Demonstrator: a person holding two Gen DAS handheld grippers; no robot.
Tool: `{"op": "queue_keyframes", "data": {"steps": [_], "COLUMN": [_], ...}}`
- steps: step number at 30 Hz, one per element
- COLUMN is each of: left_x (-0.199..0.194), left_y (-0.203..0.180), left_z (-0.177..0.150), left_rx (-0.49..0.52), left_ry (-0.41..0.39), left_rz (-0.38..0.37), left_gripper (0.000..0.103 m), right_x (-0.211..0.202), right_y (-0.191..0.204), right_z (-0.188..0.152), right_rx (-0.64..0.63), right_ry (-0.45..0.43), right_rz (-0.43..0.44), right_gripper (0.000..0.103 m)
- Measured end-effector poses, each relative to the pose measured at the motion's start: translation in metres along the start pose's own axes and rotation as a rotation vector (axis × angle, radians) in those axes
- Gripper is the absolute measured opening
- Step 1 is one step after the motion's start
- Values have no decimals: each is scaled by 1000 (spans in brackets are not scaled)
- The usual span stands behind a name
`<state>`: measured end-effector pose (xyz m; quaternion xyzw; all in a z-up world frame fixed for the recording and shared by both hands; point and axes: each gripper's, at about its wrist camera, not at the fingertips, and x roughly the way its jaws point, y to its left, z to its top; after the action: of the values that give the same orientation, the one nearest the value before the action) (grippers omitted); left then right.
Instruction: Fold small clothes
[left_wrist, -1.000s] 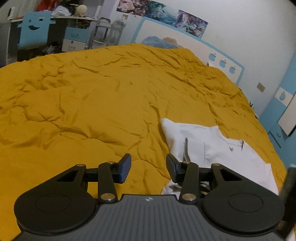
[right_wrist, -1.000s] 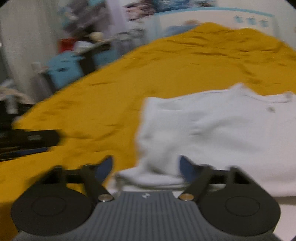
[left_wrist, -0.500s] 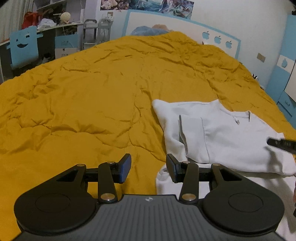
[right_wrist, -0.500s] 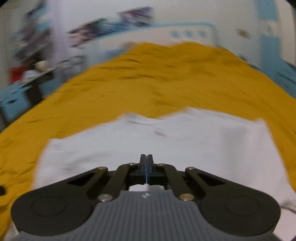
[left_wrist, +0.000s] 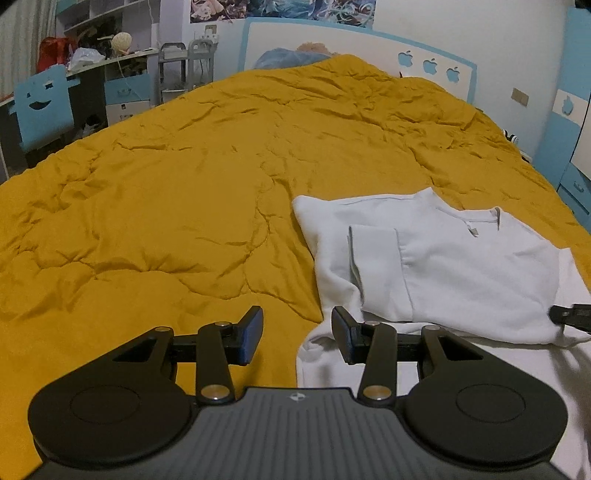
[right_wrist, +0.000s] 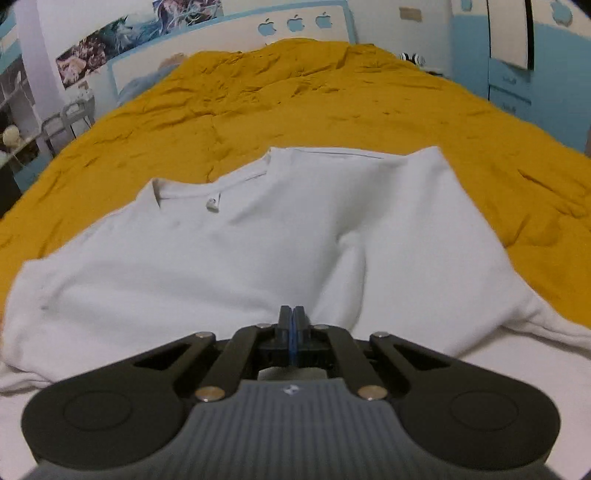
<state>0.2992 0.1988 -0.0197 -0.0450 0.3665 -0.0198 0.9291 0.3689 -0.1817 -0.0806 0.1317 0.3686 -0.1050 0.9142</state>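
Note:
A white sweatshirt (left_wrist: 443, 254) lies on the mustard-yellow bedspread (left_wrist: 184, 184), one sleeve folded across its body. My left gripper (left_wrist: 297, 334) is open and empty, low over the garment's near left corner. In the right wrist view the sweatshirt (right_wrist: 258, 240) fills the middle, collar at the far left. My right gripper (right_wrist: 291, 325) has its jaws pressed together just over the fabric; I cannot see any cloth pinched between them. Its tip shows at the right edge of the left wrist view (left_wrist: 570, 314).
A white and blue headboard (left_wrist: 354, 48) stands at the bed's far end. A desk with a blue chair (left_wrist: 40, 107) and shelves are to the left. Blue drawers (left_wrist: 576, 184) stand to the right of the bed.
My right gripper went from open to shut and swung round onto the sweatshirt's right side. My left gripper stayed open and tilted to face the headboard more squarely.

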Motion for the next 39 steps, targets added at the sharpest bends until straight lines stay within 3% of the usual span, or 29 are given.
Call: {"op": "queue_keyframes", "data": {"steps": [6, 10, 12, 14, 15, 18, 21, 26, 30, 32, 36, 39], "left_x": [-29, -36, -37, -43, -48, -76, -117, -151, -139, -130, -122, -117], "left_y": [-3, 1, 8, 16, 20, 33, 38, 50, 70, 78, 91, 103], "left_z": [1, 2, -1, -12, -19, -44, -62, -90, -116, -128, -140, -150], "left_rx": [-20, -48, -88, -114, -125, -220, -184, -136, -232, -320, -434, -542], "left_ry": [-25, -20, 13, 38, 50, 90, 86, 191, 320, 360, 387, 432], "left_rz": [12, -60, -110, -171, -191, -174, -212, -228, -283, -320, -415, -516], "left_gripper": [52, 52, 53, 53, 53, 53, 55, 55, 55, 55, 55, 55], "right_x": [-91, -147, -170, -189, -200, -236, -266, -294, -278, -268, -258, -258], "right_y": [-36, -78, -101, -123, -134, -171, -202, -250, -273, -278, -278, -279], "right_z": [-3, -21, -29, -39, -46, -71, -95, -116, -135, -143, -152, -154], "right_rx": [39, 38, 39, 56, 73, 117, 131, 134, 229, 261, 304, 306], "right_ry": [-72, -60, -40, 2, 18, 65, 138, 229, 402, 445, 461, 470], "right_rz": [43, 91, 109, 142, 161, 245, 269, 265, 412, 504, 566, 588], "right_gripper": [0, 0, 7, 39, 44, 45, 45, 65, 64, 57, 49, 49]}}
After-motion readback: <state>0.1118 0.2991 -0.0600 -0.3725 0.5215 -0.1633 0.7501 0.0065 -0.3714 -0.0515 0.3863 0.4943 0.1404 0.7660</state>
